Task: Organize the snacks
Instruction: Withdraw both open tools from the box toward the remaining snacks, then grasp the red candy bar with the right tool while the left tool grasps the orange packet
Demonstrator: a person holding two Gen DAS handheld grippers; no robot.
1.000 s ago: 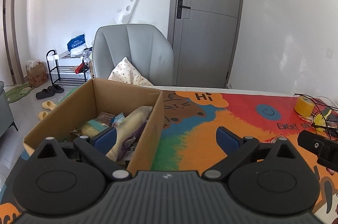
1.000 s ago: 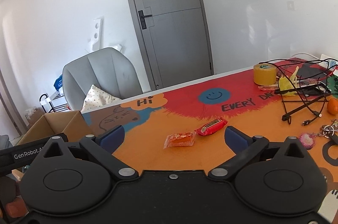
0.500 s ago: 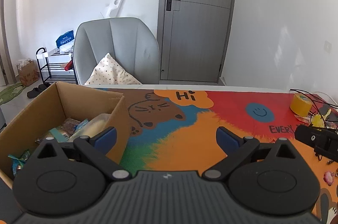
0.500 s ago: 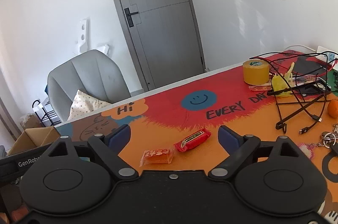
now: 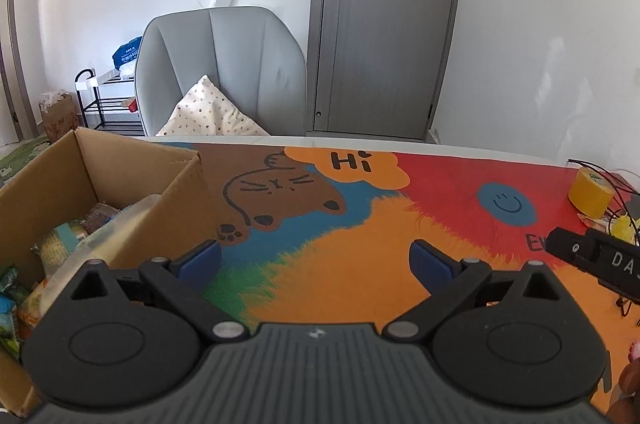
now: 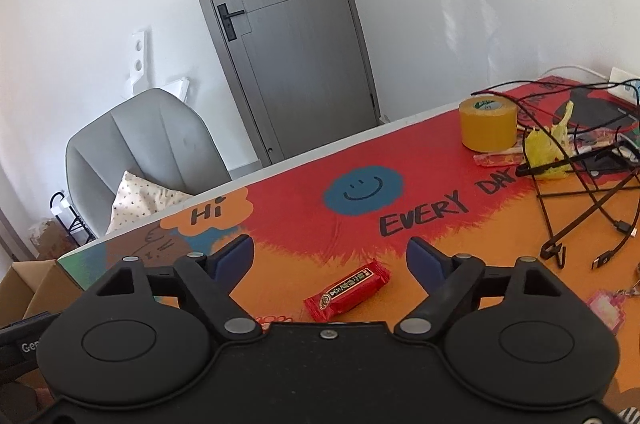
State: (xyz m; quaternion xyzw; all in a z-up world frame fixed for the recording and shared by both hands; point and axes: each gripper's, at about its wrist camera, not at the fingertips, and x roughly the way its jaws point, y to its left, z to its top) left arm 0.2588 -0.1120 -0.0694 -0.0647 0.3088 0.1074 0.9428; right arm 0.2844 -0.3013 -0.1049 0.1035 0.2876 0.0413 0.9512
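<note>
Several snacks already fill the cardboard box [image 5: 60, 192], while the red snack bar [image 6: 347, 290] awaits the right gripper [image 6: 330, 254], its empty jaws closing; the left gripper [image 5: 316, 258] gapes empty.

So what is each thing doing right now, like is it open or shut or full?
Cardboard box: open on top, snacks inside.
Red snack bar: lying flat on the mat, still wrapped, not gripped.
Left gripper: open, nothing between the fingers.
Right gripper: jaws closing, the bar just below them, not touched.
Door: shut.
Yellow tape roll: standing on its flat end.
</note>
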